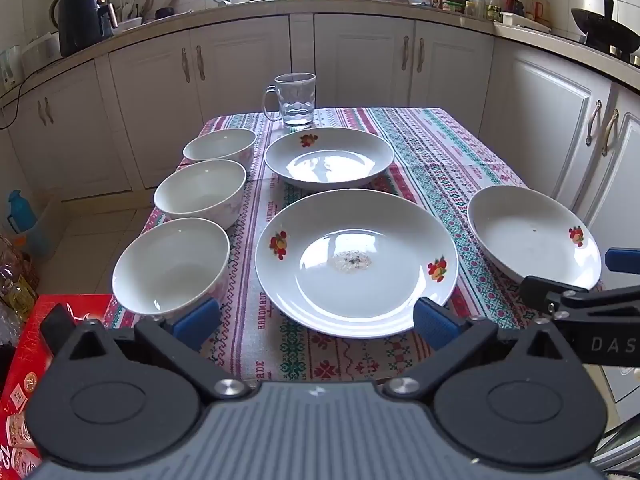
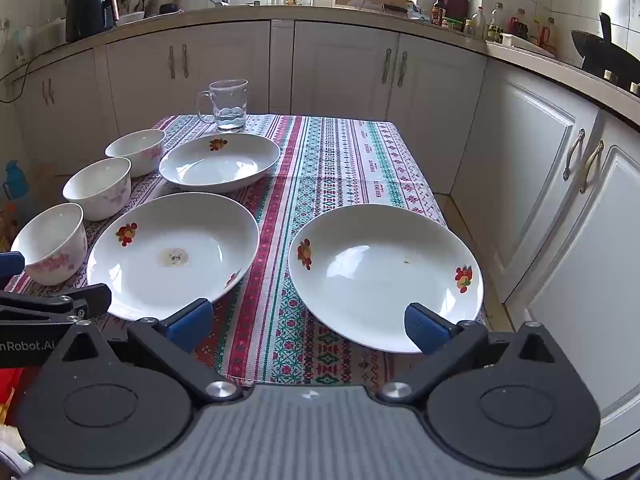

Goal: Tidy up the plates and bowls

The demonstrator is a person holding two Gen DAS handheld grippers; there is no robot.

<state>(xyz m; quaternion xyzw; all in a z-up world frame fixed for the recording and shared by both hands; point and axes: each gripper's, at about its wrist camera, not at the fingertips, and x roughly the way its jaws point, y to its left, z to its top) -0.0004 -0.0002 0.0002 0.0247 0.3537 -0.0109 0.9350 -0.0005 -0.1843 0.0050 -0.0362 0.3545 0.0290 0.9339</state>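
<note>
- Left wrist view: the left tool (image 1: 316,322) hangs released, blue pads spread wide and grasping nothing, over the near edge of the surface with its striped patterned cloth (image 1: 436,160).
- Right tool (image 2: 308,326) is likewise spread and empty, aimed down between two plates.
- Nearest, a white round plate with fruit decals (image 1: 356,262) lies flat beside a white ceramic bowl (image 1: 172,266), mouth up.
- Another fruit-decal plate (image 2: 386,276) sits apart at the right, probably awaiting stacking.
- Two more white bowls (image 1: 200,192) (image 1: 220,146) run away in a row on the left.
- Farthest, a third plate (image 1: 328,158), then a clear glass mug (image 1: 296,100).
</note>
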